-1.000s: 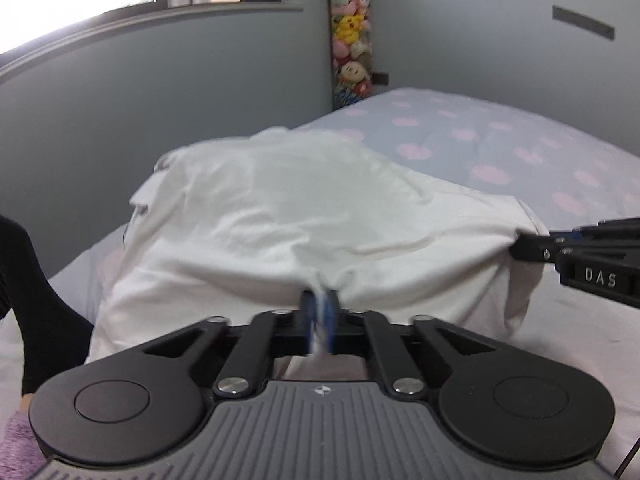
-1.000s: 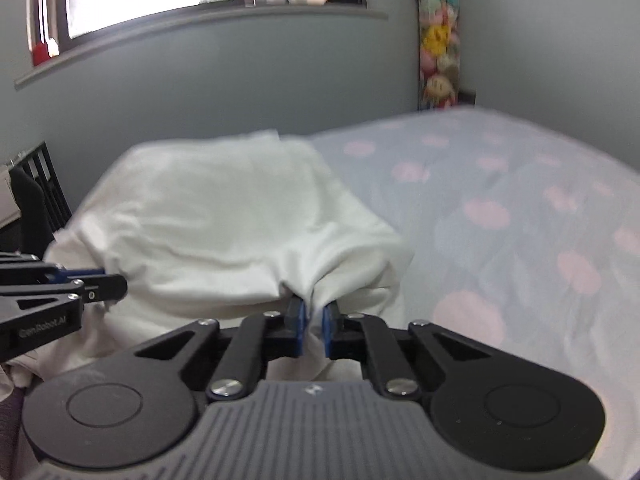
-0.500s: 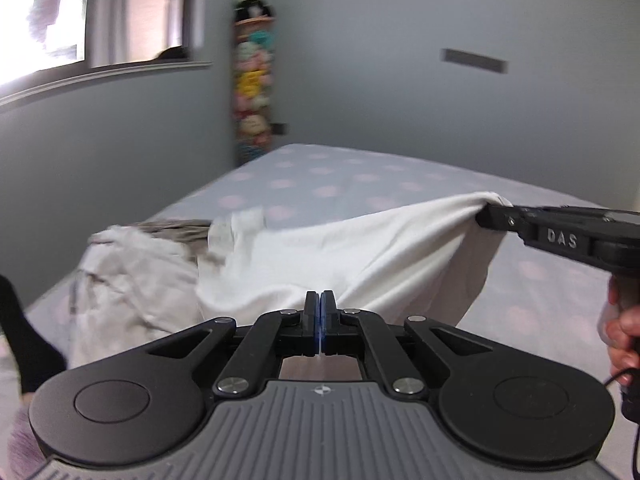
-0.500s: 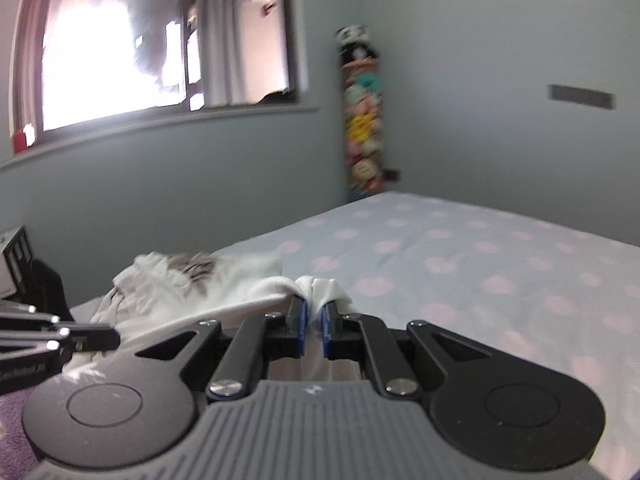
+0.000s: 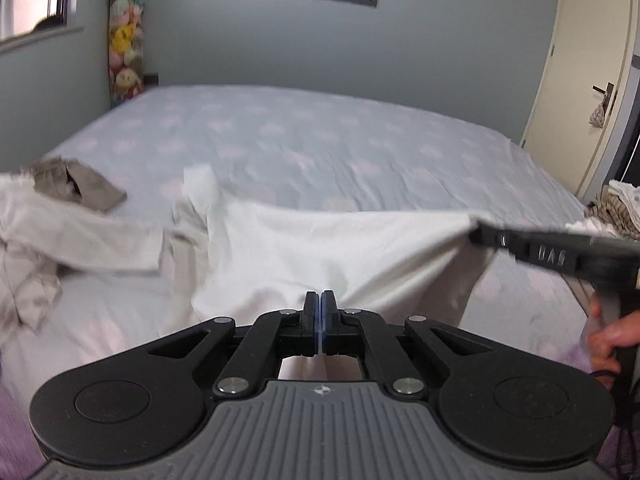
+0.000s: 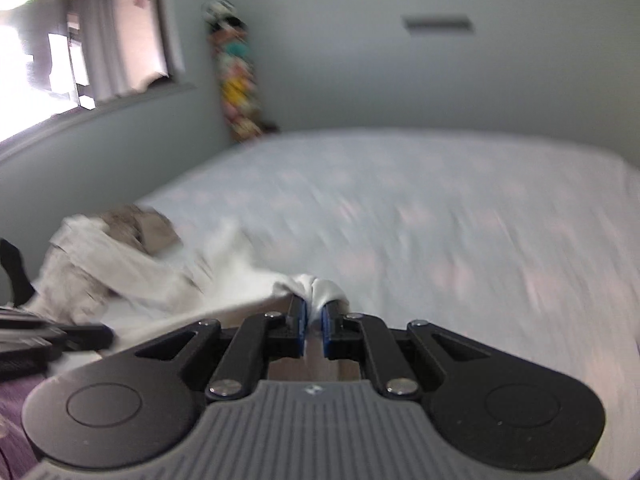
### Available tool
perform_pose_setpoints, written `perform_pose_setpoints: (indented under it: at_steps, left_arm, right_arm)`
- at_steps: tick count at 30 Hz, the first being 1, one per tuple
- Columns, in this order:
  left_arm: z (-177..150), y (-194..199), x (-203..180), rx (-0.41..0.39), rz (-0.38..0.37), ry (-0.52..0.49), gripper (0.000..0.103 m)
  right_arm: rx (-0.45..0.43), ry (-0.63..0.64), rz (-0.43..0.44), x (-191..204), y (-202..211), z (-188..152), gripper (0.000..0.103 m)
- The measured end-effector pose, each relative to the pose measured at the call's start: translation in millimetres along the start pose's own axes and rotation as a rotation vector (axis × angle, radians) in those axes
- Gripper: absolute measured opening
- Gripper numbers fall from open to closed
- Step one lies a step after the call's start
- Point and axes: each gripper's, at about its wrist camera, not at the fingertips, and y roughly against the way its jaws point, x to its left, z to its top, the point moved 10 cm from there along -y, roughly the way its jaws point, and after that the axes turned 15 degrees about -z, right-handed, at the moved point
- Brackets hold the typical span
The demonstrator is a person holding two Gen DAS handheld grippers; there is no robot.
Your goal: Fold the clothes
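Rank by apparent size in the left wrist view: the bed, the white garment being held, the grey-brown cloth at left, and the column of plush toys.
1. bed
2. white garment
3 and 4. grey-brown cloth and column of plush toys look about alike; the toys stand much farther away, so ranking them is unsafe.

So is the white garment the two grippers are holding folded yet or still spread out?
Spread out, not folded: the white garment hangs stretched in a single sheet between the left gripper and the right gripper, above the bed.

White garment (image 5: 304, 248), pale blue bedsheet (image 5: 360, 148) with pink dots, black claw (image 5: 319, 312), blue pads (image 6: 327, 326).
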Motion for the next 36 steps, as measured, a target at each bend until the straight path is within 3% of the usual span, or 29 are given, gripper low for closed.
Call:
perform_pose_setpoints:
  at_steps: [4, 8, 11, 15, 16, 18, 20, 23, 27, 32, 34, 36]
  left_arm:
    - [-10, 7, 22, 0.016, 0.059, 0.020, 0.002]
    - [-12, 15, 44, 0.018, 0.128, 0.080, 0.020]
    - [-18, 10, 61, 0.035, 0.149, 0.134, 0.024]
    - [-30, -5, 82, 0.072, 0.147, 0.227, 0.029]
    - [-33, -8, 88, 0.081, 0.147, 0.250, 0.030]
    - [-39, -16, 98, 0.099, 0.146, 0.296, 0.040]
    - [-44, -23, 109, 0.117, 0.145, 0.342, 0.041]
    - [-47, -41, 119, 0.160, 0.150, 0.377, 0.042]
    - [-57, -66, 131, 0.216, 0.156, 0.433, 0.042]
    - [-67, -86, 133, 0.253, 0.139, 0.452, 0.042]
    - [-66, -87, 131, 0.248, 0.133, 0.445, 0.040]
    - [-65, -88, 128, 0.238, 0.122, 0.435, 0.028]
  right_arm:
    - [0.075, -0.049, -0.112, -39, -18, -33, 0.009]
    - [0.113, -0.107, -0.161, -64, -27, -44, 0.009]
    - [0.141, -0.151, -0.197, -83, -34, -52, 0.012]
    - [0.126, -0.125, -0.240, -92, -34, -50, 0.039]
    - [0.119, -0.117, -0.247, -92, -34, -47, 0.040]
    - [0.111, -0.107, -0.241, -91, -36, -40, 0.040]
    - [0.097, -0.075, -0.230, -85, -39, -32, 0.042]
    - [0.074, 0.016, -0.192, -64, -47, -17, 0.053]
    - [0.124, 0.130, -0.086, -24, -75, -10, 0.059]
    - [0.204, 0.243, -0.029, 15, -123, -22, 0.072]
    - [0.243, 0.252, -0.021, 21, -144, -31, 0.073]
    - [0.291, 0.230, -0.016, 22, -162, -39, 0.073]
